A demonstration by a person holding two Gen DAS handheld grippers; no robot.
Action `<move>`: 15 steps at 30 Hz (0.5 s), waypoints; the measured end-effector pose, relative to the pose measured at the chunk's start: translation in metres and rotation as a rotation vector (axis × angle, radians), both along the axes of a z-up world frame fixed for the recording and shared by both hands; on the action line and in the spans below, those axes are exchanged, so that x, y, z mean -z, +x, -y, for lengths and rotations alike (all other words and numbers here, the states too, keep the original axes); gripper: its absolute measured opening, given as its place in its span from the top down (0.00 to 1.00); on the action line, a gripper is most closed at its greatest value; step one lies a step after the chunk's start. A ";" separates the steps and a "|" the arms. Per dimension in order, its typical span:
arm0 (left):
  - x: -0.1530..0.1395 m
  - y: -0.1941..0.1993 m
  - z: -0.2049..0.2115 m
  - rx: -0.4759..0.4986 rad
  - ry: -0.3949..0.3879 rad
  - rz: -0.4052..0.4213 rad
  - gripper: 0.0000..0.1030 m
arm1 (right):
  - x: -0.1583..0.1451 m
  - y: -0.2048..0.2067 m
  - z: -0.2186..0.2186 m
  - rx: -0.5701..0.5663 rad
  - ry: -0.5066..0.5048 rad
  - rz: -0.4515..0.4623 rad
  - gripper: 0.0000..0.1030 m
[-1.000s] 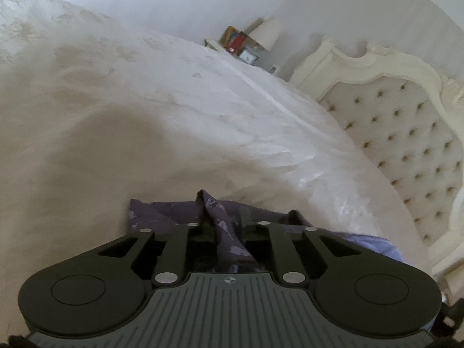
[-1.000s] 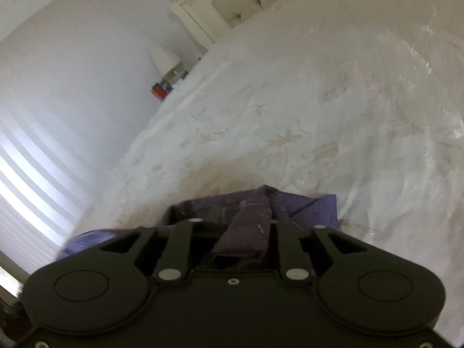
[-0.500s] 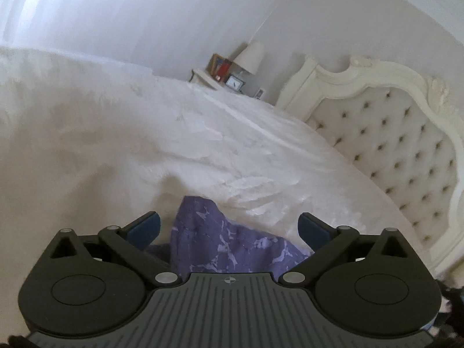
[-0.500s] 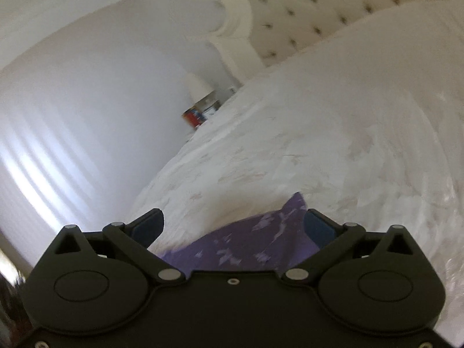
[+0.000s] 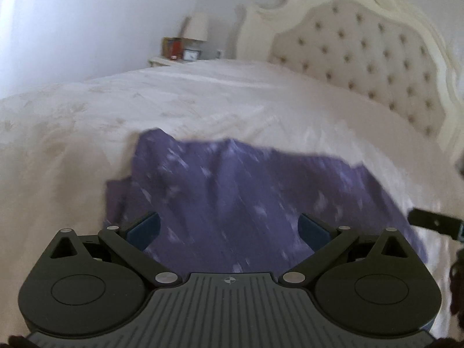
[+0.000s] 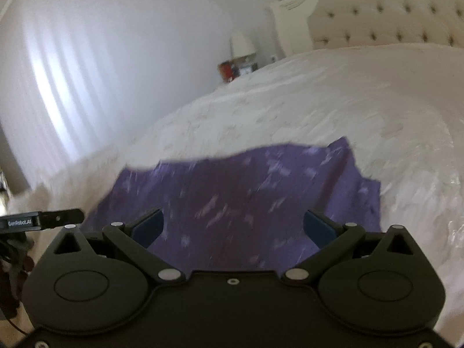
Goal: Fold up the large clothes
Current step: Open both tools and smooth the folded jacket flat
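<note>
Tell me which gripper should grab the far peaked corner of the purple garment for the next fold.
Probably the right gripper. It is open, and the purple garment's peaked corner lies ahead right. The left gripper, also open, sees its peak ahead left.

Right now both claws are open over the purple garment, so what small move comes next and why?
Probably lower both claws, left and right, onto the purple garment and pinch an edge: it lies loose and rumpled on the white bedspread, gripped by neither.
</note>
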State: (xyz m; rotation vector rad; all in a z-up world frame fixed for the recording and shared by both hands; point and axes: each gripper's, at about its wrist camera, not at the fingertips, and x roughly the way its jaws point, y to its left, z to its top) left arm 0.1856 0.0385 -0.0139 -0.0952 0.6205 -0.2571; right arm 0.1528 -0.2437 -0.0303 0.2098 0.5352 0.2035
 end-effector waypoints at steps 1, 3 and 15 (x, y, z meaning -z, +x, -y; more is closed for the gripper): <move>0.003 -0.002 0.006 0.010 0.023 0.004 0.00 | 0.003 -0.003 -0.007 -0.015 -0.023 -0.006 0.00; 0.012 -0.004 0.015 0.033 0.068 0.003 0.00 | 0.006 -0.004 -0.023 -0.043 -0.077 -0.015 0.00; 0.064 0.056 -0.009 -0.076 0.110 -0.129 0.00 | 0.049 0.064 -0.035 -0.017 -0.300 -0.174 0.01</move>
